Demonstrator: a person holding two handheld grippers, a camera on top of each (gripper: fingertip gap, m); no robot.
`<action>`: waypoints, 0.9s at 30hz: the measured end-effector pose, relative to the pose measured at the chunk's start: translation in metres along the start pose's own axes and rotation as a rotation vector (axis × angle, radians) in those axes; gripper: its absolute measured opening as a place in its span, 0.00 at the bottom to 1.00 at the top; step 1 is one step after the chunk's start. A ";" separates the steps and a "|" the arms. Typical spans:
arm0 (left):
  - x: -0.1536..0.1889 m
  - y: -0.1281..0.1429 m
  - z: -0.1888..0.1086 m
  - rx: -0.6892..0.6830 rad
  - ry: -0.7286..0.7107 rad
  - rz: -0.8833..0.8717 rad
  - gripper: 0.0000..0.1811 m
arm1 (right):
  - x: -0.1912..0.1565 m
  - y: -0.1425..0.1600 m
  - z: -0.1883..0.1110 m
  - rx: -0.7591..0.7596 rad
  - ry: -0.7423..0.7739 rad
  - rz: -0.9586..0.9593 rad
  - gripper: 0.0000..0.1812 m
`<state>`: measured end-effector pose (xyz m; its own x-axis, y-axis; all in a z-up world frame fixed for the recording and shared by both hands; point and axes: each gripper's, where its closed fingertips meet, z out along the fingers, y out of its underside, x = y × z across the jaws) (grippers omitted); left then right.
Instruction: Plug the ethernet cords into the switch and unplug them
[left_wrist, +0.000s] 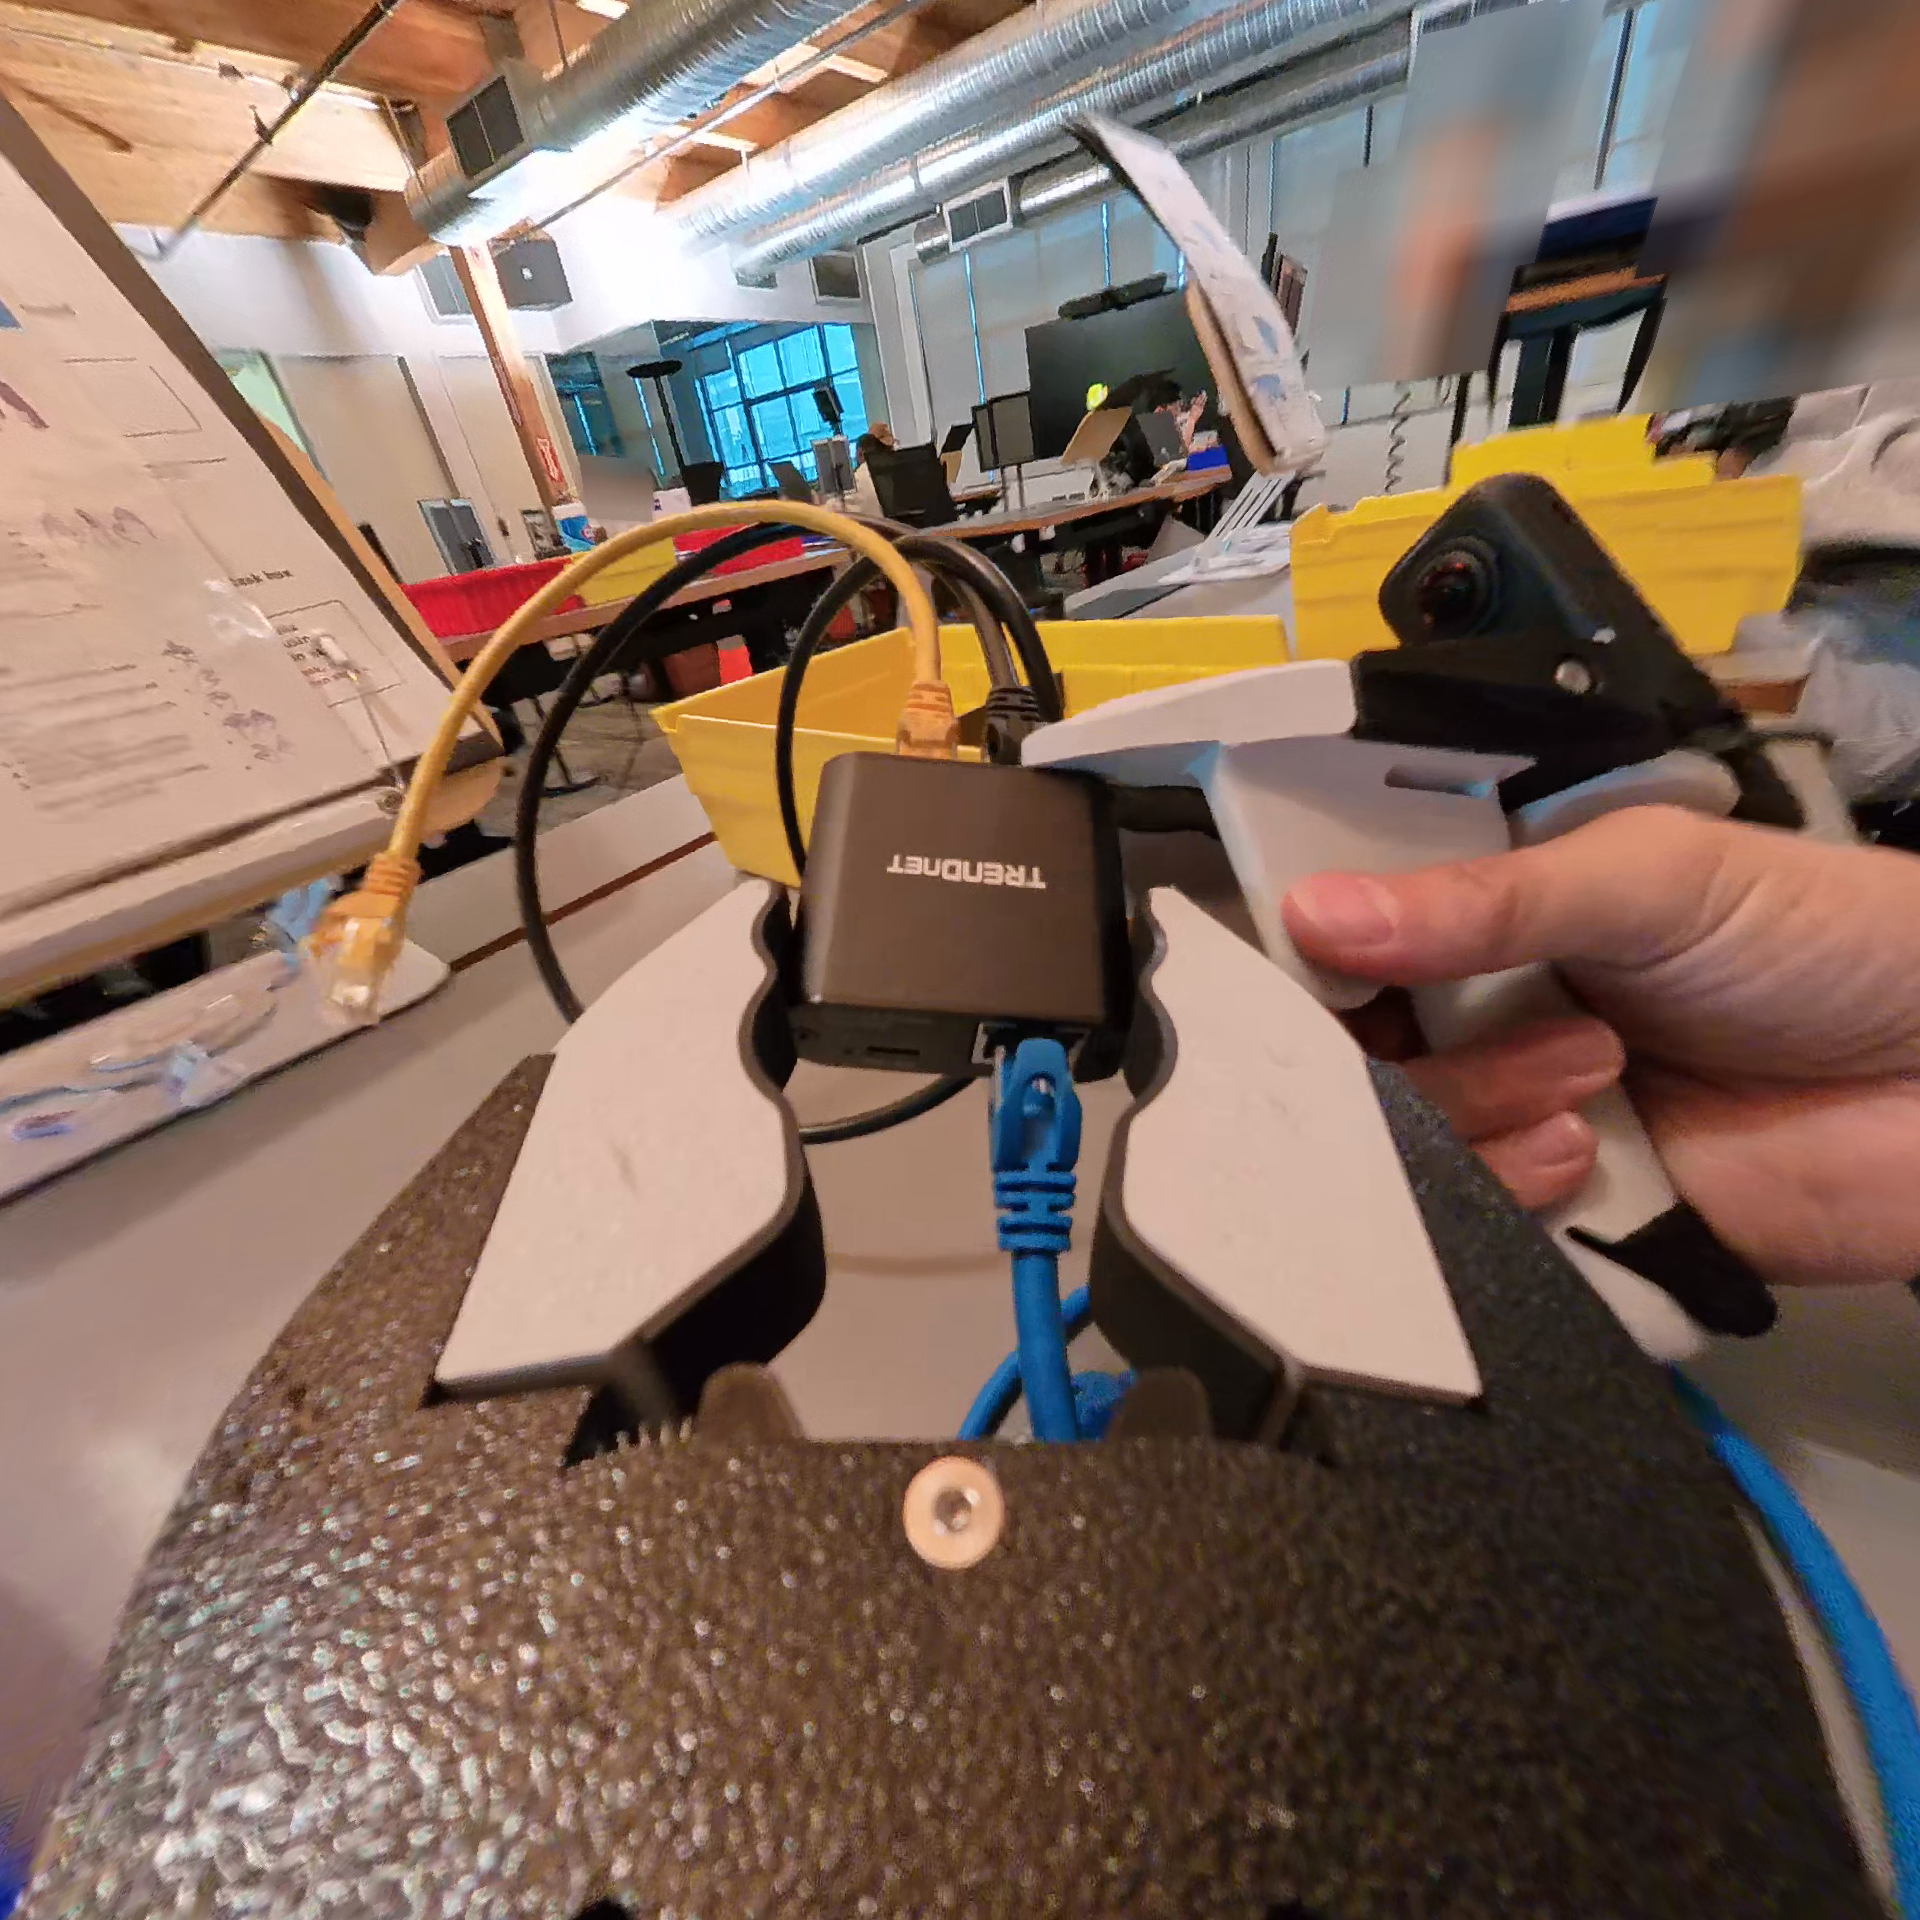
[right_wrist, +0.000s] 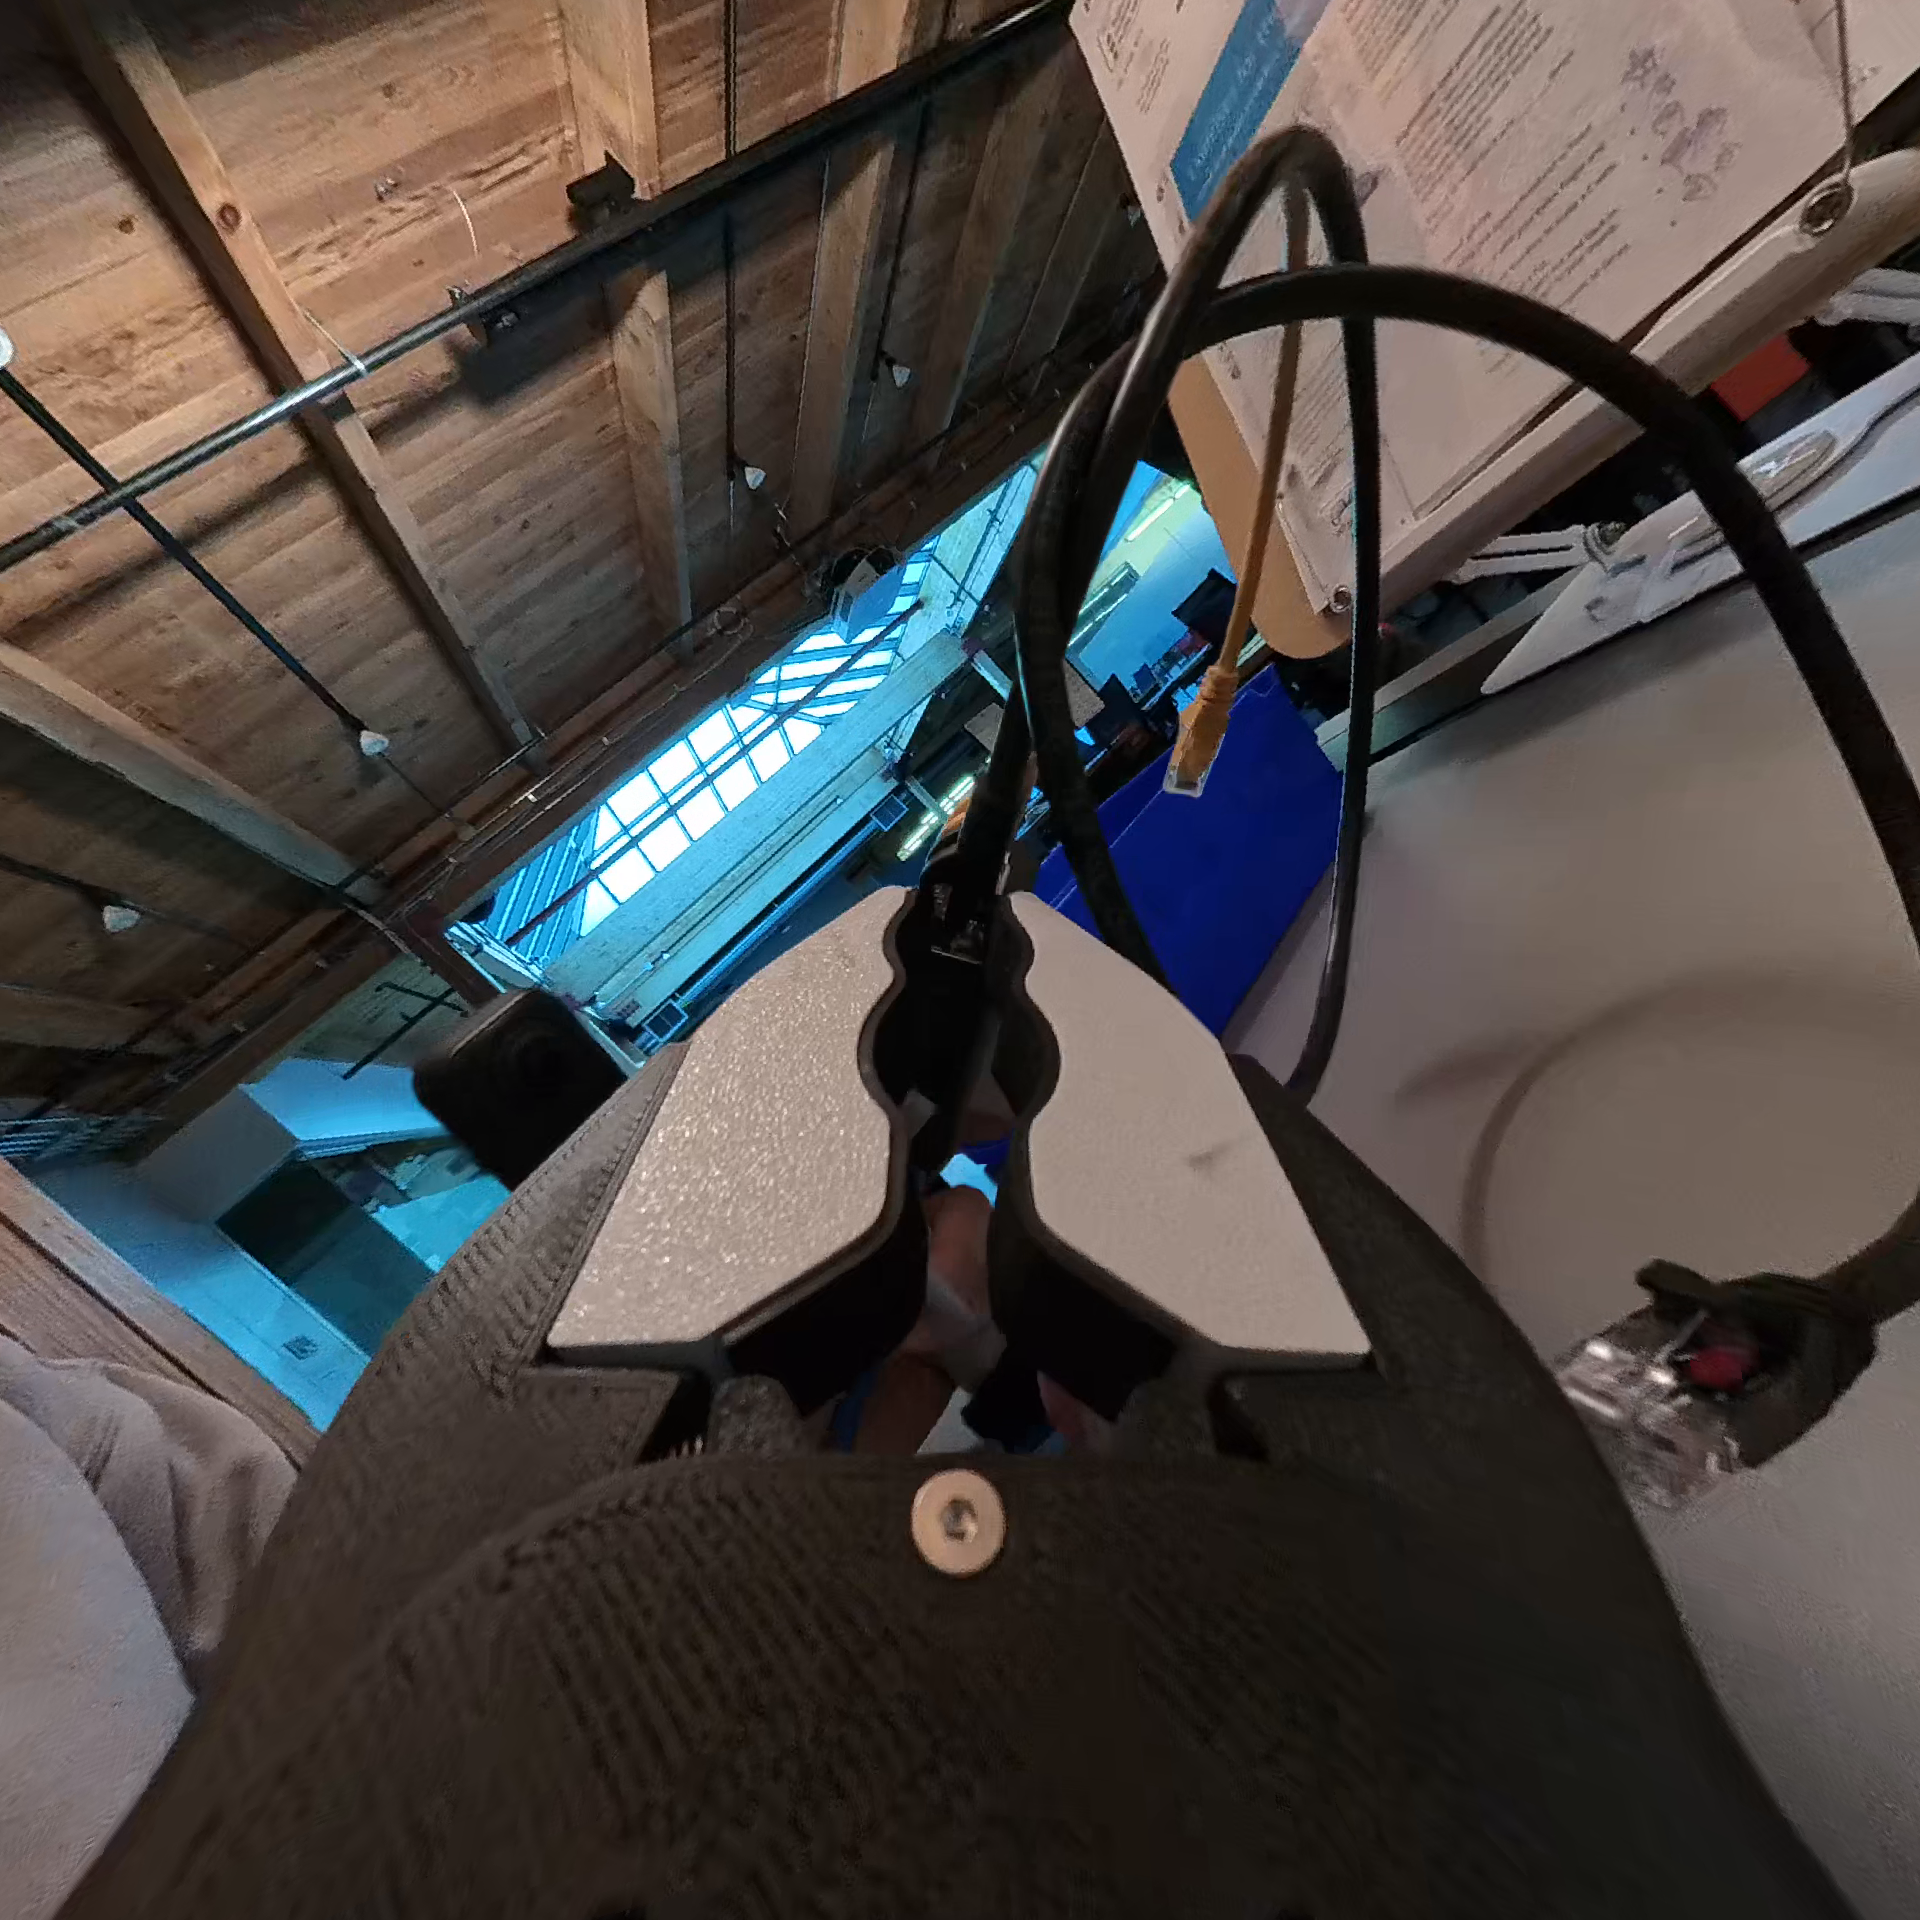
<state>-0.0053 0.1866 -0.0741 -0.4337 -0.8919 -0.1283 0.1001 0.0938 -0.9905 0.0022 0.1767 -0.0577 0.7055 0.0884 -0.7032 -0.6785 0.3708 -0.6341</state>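
My left gripper is shut on the black switch and holds it above the grey table. A blue cord is plugged into the switch's near side. A yellow cord and a black cord enter its far side. The yellow cord's free plug dangles at left. My right gripper reaches in from the right at the black cord's plug. In the right wrist view it is shut on that black plug. The black cord's free plug hangs at right.
Yellow bins stand just behind the switch. A board with papers leans at the left. A hand holds the right gripper's handle. The grey table lies below. A blue bin shows in the right wrist view. The tips of both grippers are at nearly the same place.
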 end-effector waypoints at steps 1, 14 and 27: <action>0.001 0.000 0.001 0.011 0.014 -0.054 0.34 | 0.001 0.000 0.000 -0.001 0.004 -0.011 0.07; 0.000 -0.003 -0.001 0.055 0.031 -0.127 0.34 | -0.003 -0.001 0.002 -0.010 -0.006 -0.060 0.06; -0.054 -0.008 -0.027 0.072 -0.152 -0.059 0.34 | -0.024 -0.057 -0.033 -0.138 0.089 -0.422 0.06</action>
<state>-0.0066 0.2463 -0.0602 -0.3008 -0.9520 -0.0562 0.1447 0.0127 -0.9894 0.0175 0.1230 -0.0156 0.9100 -0.1265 -0.3949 -0.3603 0.2302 -0.9040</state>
